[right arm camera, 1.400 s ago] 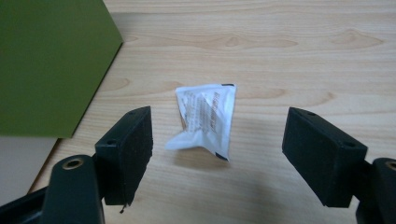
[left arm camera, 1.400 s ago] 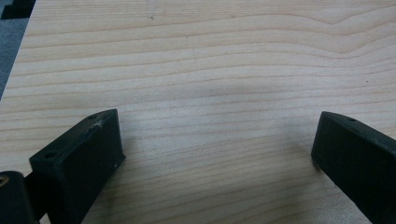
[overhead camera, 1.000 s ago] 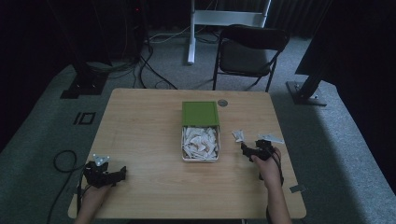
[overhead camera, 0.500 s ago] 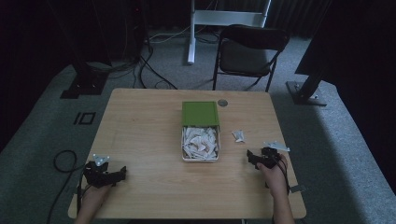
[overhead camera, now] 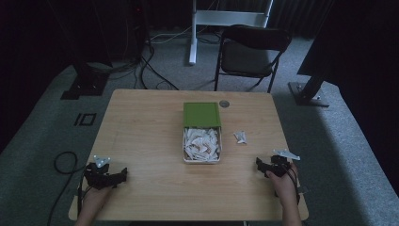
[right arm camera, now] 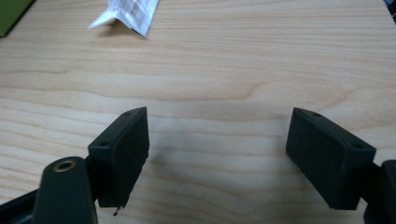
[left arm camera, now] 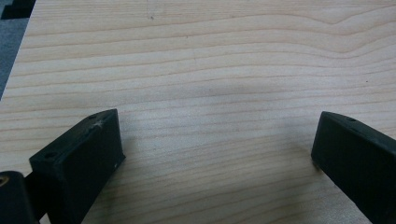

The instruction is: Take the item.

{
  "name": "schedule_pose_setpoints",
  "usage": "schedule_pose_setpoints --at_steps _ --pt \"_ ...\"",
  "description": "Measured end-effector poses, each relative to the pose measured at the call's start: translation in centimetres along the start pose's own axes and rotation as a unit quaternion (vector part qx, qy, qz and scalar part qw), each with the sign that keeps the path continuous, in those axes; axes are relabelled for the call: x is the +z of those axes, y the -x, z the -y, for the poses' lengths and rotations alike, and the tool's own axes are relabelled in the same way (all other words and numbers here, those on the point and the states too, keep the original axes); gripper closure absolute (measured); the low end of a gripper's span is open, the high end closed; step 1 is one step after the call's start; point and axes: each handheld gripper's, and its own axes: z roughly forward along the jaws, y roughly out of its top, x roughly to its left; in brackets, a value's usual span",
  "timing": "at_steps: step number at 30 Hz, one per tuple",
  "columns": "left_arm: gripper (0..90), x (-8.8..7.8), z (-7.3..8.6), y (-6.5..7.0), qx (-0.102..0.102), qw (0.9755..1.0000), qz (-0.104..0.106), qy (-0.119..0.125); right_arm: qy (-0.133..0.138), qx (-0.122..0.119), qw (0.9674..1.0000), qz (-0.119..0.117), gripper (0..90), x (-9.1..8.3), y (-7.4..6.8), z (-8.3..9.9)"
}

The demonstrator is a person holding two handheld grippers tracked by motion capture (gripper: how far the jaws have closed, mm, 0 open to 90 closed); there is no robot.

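An open box (overhead camera: 202,144) with a green lid (overhead camera: 202,114) sits mid-table, its white tray holding several white paper packets. One loose white packet (overhead camera: 240,137) (right arm camera: 127,12) lies on the wood to the box's right. My left gripper (overhead camera: 123,172) (left arm camera: 215,140) rests near the front left edge, jaws wide apart over bare wood. My right gripper (overhead camera: 259,164) (right arm camera: 217,135) rests near the front right edge, open with nothing between its jaws, the loose packet a short way ahead of it.
The wooden table (overhead camera: 141,127) has a small round grey disc (overhead camera: 224,103) behind the box. A black folding chair (overhead camera: 249,52) stands beyond the far edge, with a white stand (overhead camera: 221,19) and cables on the grey carpet.
My right gripper has drawn back from beside the loose packet to the front right edge, leaving the packet on the table. The left gripper has stayed put.
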Motion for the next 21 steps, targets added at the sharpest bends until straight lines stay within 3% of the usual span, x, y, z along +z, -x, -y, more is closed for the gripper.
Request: schedule_pose_setpoints --at_steps 5,12,21 --pt "2.8 0.0 0.0 0.0 0.0 1.0 0.0 0.0 -0.002 -0.003 1.0 0.009 21.0 -0.5 0.3 0.3" --pt "2.8 0.0 0.0 0.0 0.0 1.0 0.0 0.0 -0.01 -0.025 0.9993 0.026 20.5 -1.5 0.1 1.4" --pt "2.8 0.0 0.1 0.0 -0.002 1.0 -0.001 0.001 -0.012 -0.034 0.9992 0.018 17.3 -2.3 0.2 2.2"
